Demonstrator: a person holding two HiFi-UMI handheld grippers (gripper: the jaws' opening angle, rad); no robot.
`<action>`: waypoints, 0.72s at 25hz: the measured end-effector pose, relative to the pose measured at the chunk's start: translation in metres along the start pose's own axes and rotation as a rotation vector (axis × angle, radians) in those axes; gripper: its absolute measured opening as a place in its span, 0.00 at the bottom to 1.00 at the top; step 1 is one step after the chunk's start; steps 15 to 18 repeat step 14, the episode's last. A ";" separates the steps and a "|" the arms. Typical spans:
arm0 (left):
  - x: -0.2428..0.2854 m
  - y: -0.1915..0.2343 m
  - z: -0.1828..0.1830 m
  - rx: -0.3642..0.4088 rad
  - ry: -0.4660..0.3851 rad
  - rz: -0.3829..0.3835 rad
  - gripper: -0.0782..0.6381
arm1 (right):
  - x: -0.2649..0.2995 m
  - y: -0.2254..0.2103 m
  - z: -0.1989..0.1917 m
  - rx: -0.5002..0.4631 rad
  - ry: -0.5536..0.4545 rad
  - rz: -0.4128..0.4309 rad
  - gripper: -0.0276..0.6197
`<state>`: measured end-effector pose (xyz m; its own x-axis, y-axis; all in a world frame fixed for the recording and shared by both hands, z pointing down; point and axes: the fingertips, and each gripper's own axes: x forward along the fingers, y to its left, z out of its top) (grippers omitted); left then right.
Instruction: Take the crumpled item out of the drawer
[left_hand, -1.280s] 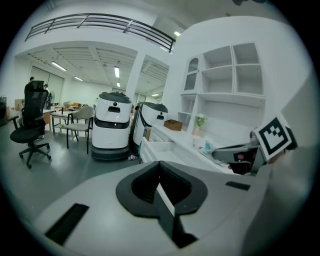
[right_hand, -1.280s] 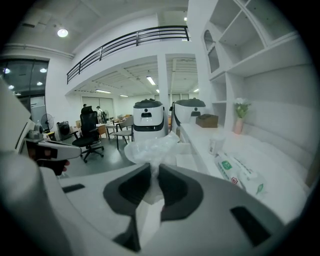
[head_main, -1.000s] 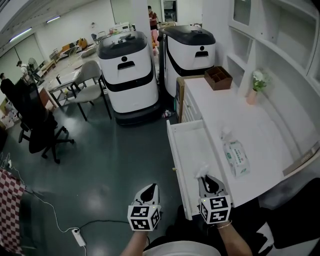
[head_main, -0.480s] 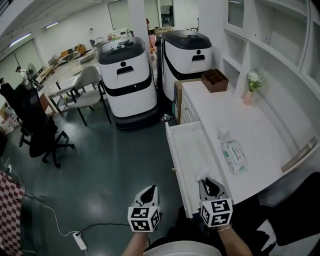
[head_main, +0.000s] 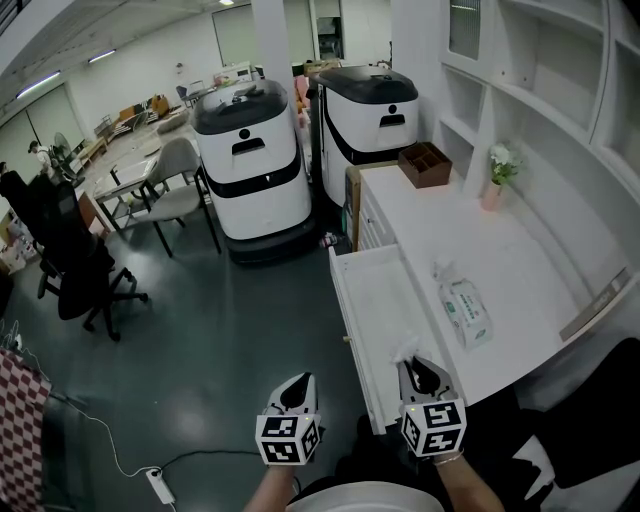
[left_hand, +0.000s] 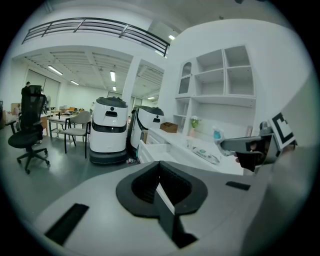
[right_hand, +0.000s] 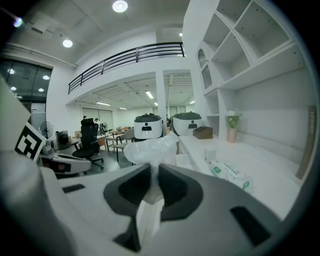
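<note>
My right hand-held gripper (right_hand: 151, 170) is clamped on just a thin fold of the crumpled item (right_hand: 150, 150); above the drawer's (head_main: 350, 300) near end, it could slip free and drop in

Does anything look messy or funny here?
The drawer stands pulled wide open under the counter. The crumpled item sticks up from the right gripper, pinched between its jaws.

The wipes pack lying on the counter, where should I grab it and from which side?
Come from above and close the tongs across its narrow width, mid-length. The wipes pack lies flat on the counter, long and slim, so its long edges are probably the easiest span.
</note>
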<state>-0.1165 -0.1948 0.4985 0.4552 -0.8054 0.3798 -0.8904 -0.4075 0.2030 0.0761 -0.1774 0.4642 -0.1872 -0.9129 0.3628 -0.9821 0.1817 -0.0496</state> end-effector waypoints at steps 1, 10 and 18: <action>0.000 0.000 0.000 -0.001 0.000 0.000 0.10 | -0.001 0.000 0.001 0.001 -0.003 -0.002 0.13; -0.005 0.006 -0.002 -0.009 -0.003 0.004 0.10 | -0.004 0.003 0.005 -0.002 -0.022 -0.018 0.13; -0.007 0.009 -0.003 -0.012 0.000 0.008 0.10 | -0.005 0.007 0.007 -0.001 -0.025 -0.019 0.13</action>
